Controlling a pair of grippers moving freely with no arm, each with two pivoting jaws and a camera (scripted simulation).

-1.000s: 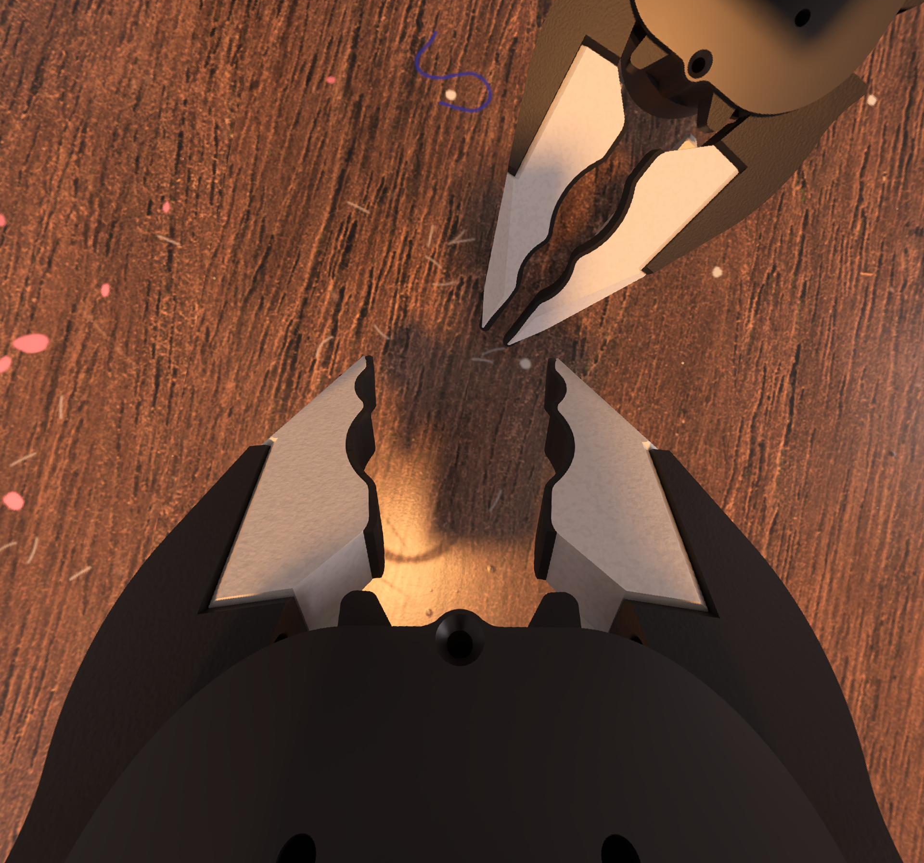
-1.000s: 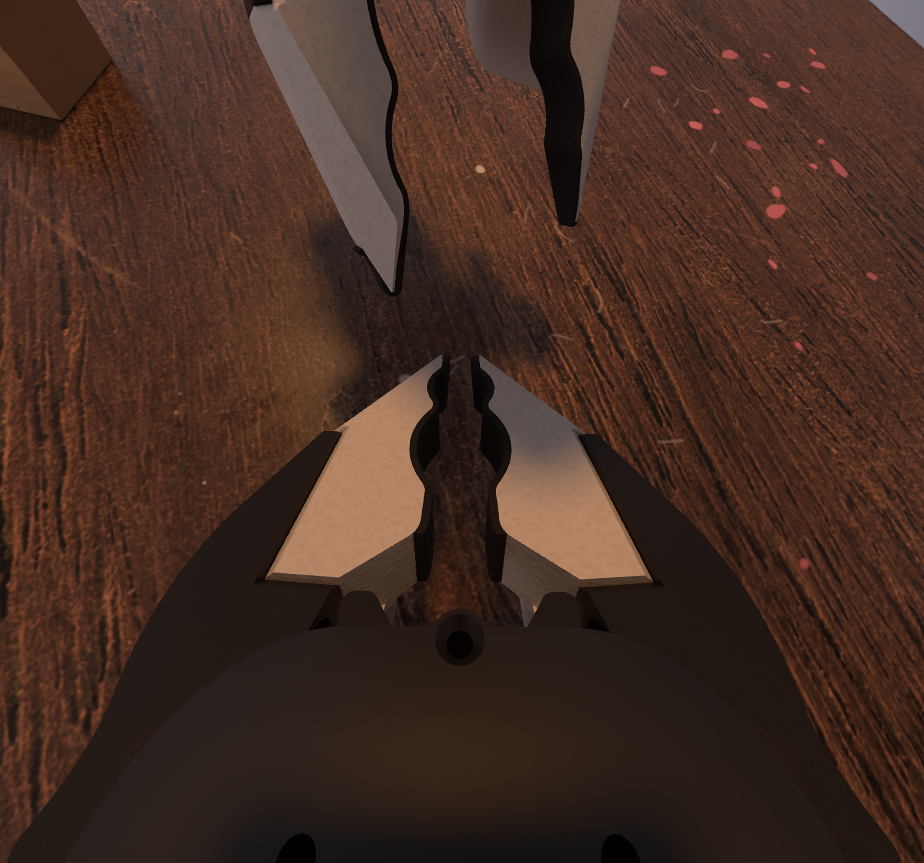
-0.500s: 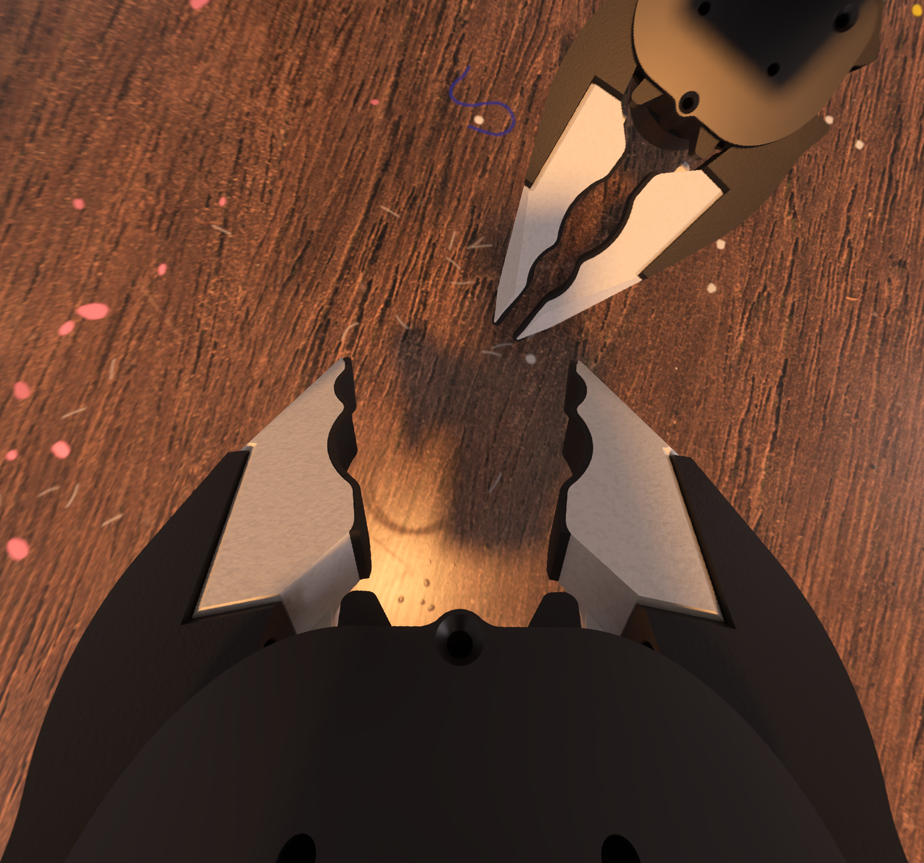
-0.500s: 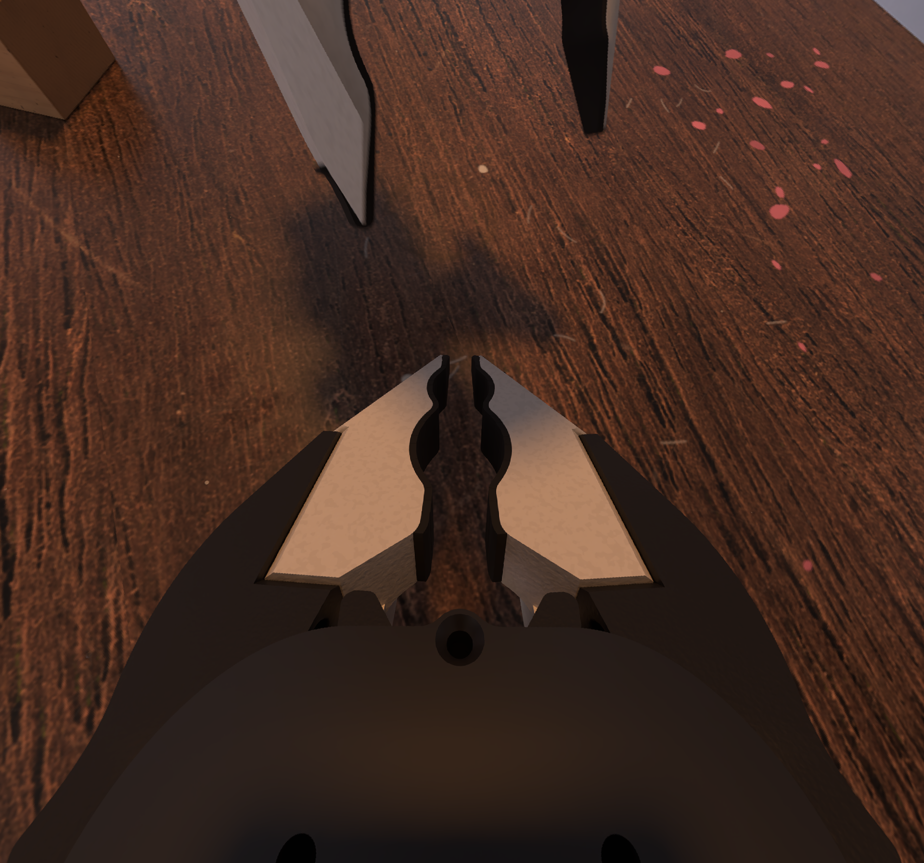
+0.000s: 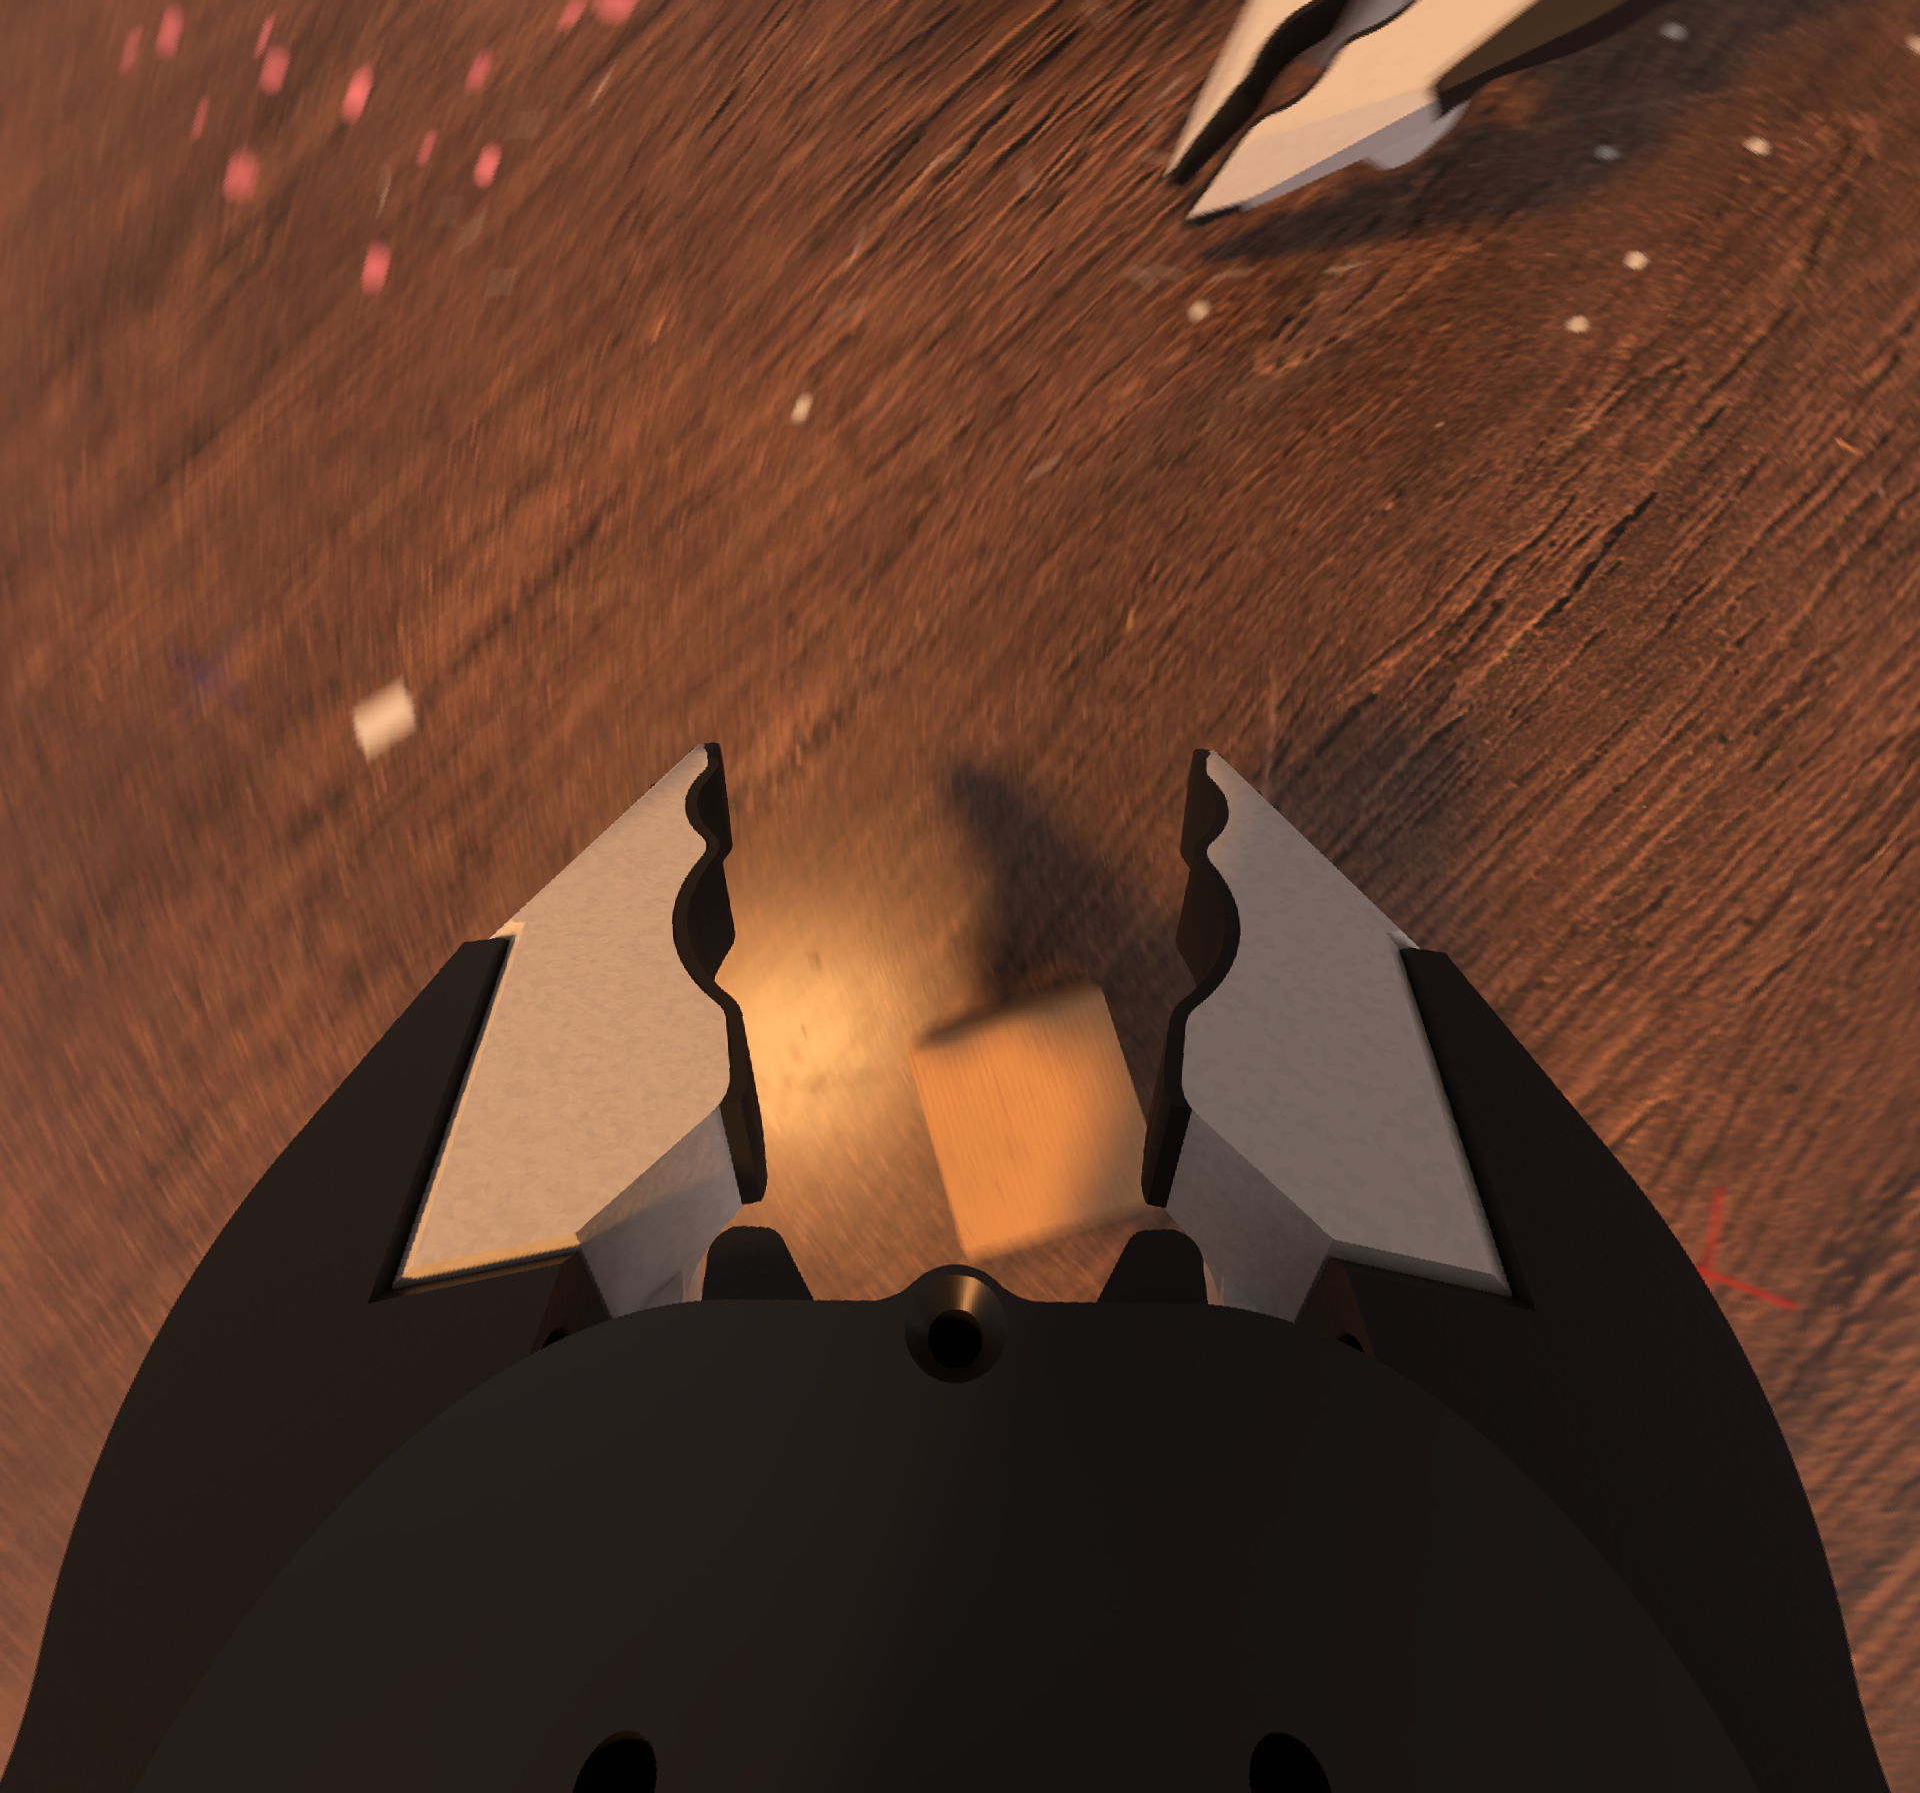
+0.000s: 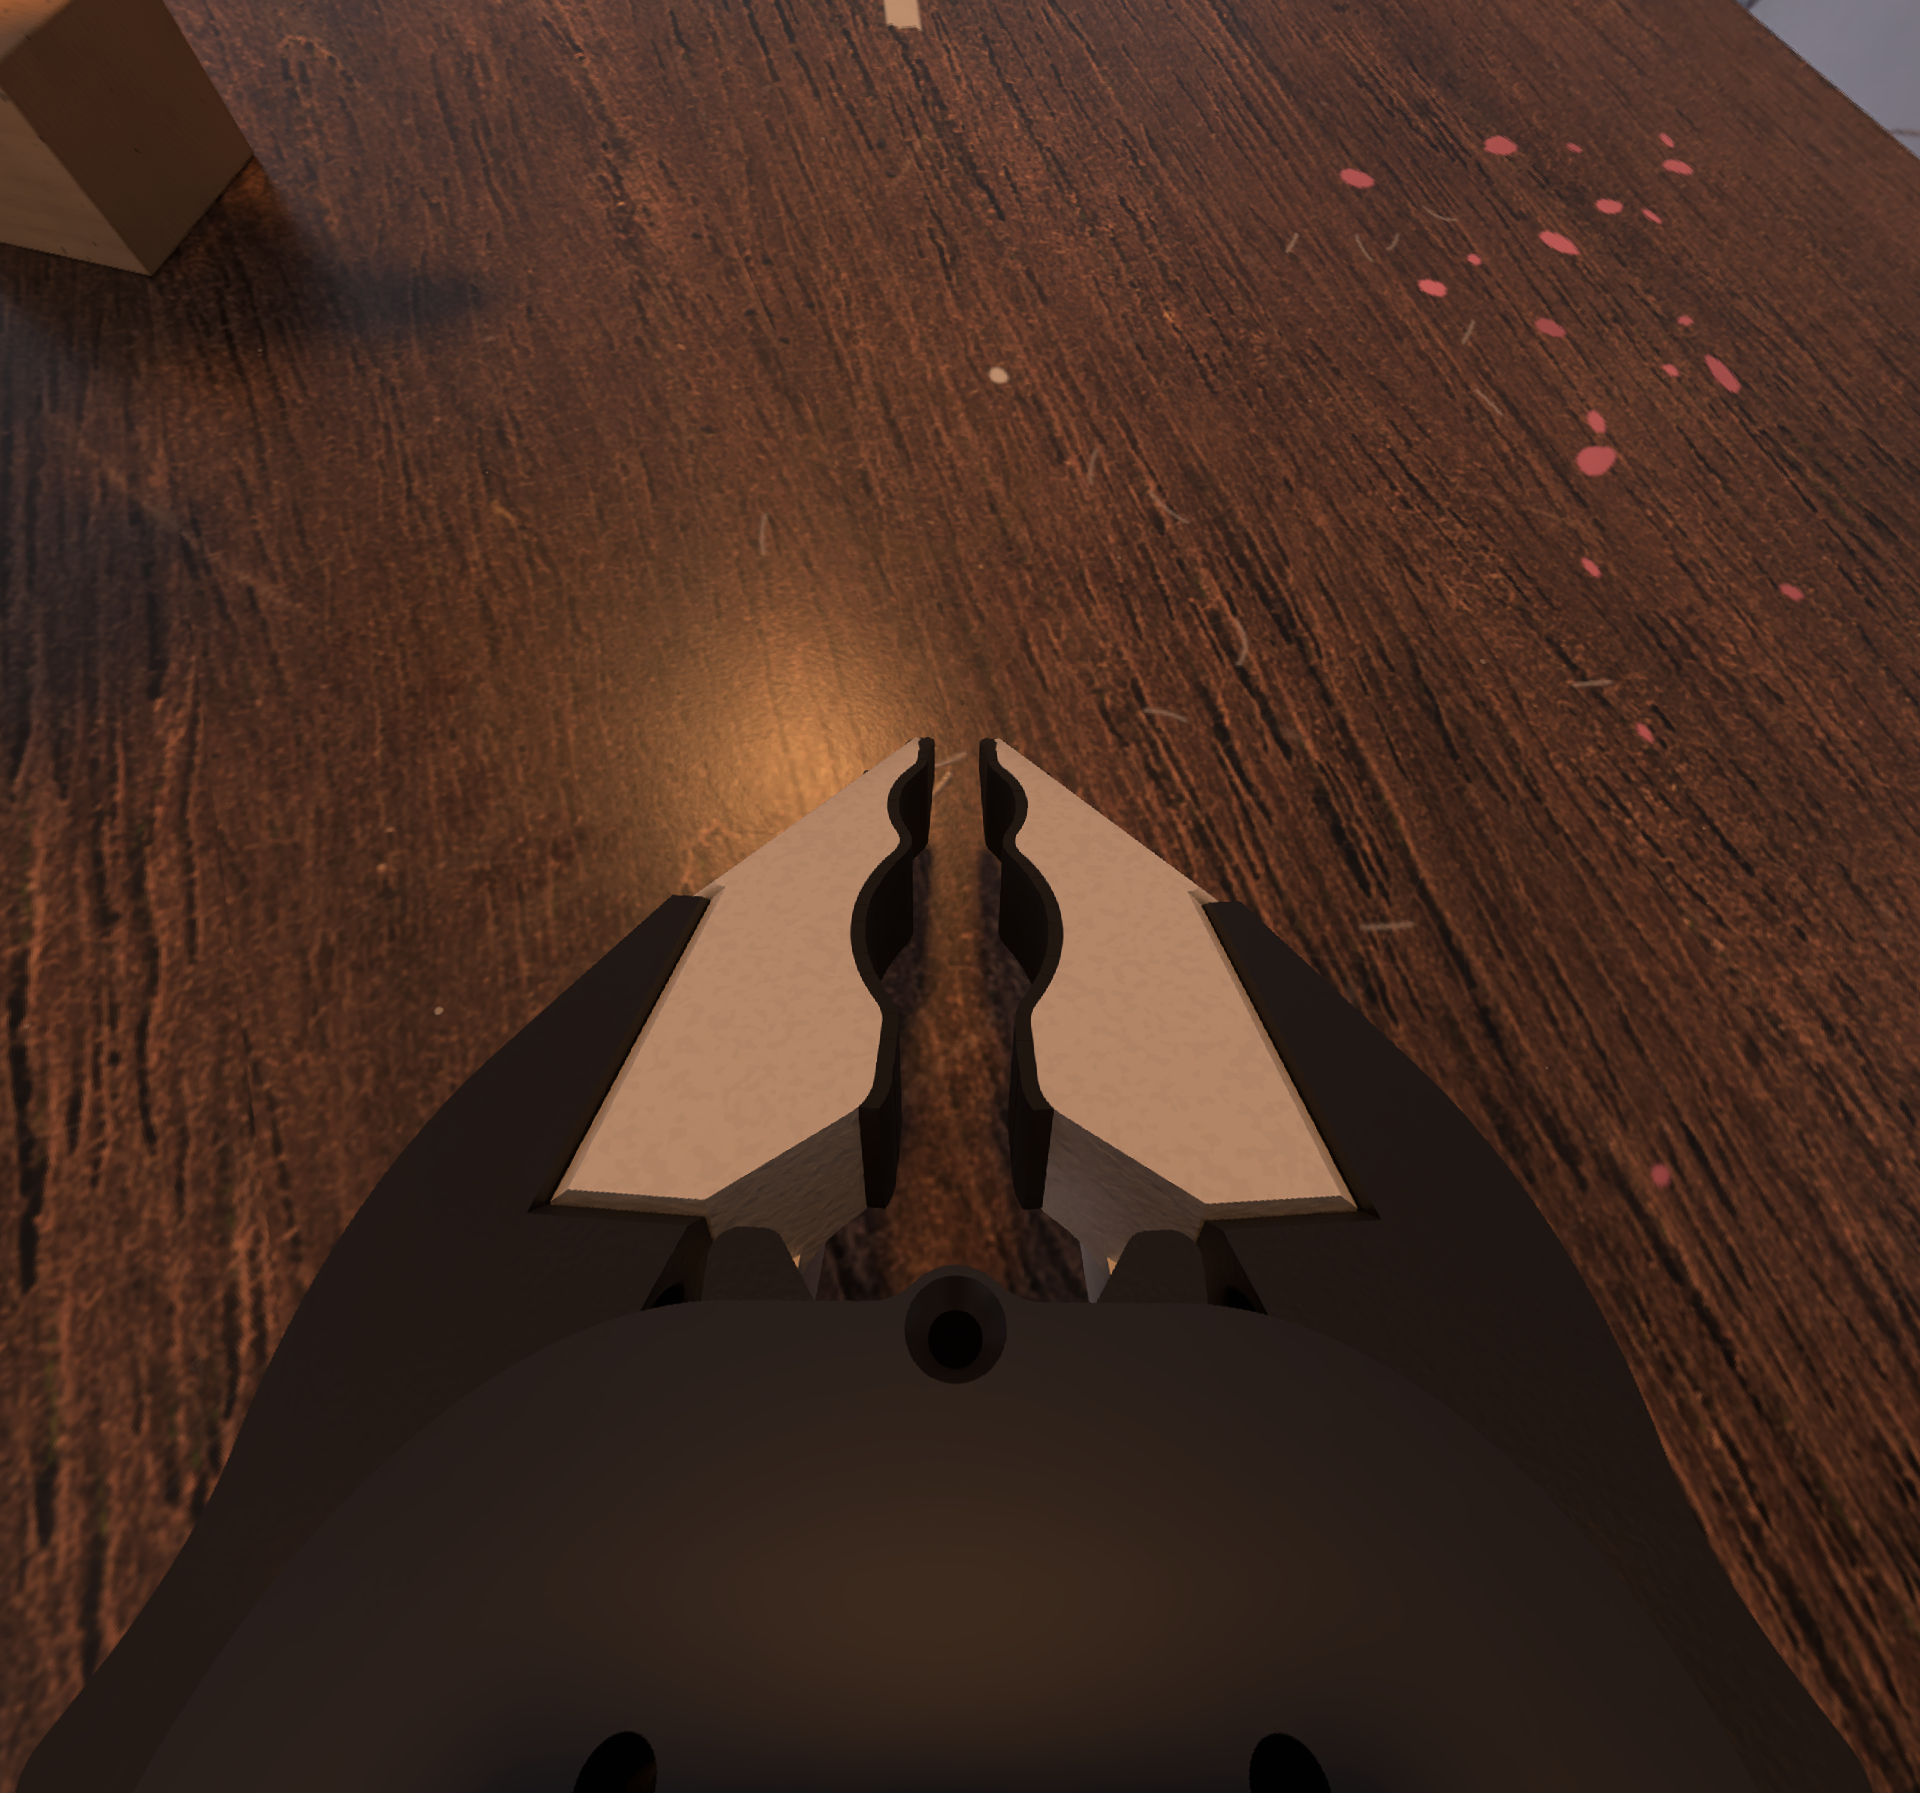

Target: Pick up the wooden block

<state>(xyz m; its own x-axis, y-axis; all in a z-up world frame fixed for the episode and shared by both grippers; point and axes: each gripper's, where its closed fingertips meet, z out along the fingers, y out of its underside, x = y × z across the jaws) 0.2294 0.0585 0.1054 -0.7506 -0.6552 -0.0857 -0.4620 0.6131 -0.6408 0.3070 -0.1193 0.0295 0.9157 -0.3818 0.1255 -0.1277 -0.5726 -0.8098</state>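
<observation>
Both grippers, left gripper [image 5: 956, 767] and right gripper [image 6: 956, 746], have dark rounded bodies, pale wedge-shaped fingers [image 5: 582, 1068] with wavy black inner edges, and a central screw hole.

We see warm, amber light in both views, dim toward the edges. In the left wrist view the whole table [image 5: 1039, 496] is smeared by motion blur, strongest at the left, where the pink specks [image 5: 358, 91] stretch into streaks; the wooden block [image 5: 1023, 1135] is soft-edged and throws a dark shadow away from us. A bright glare patch sits between the left gripper [image 5: 956, 777] fingers. The right wrist view is sharp: wood grain reads crisply, a round orange highlight glows just ahead of the right gripper [image 6: 956, 756], and the block [image 6: 94, 112] casts a soft shadow rightward. Straight lines bow near the frame edges.
</observation>
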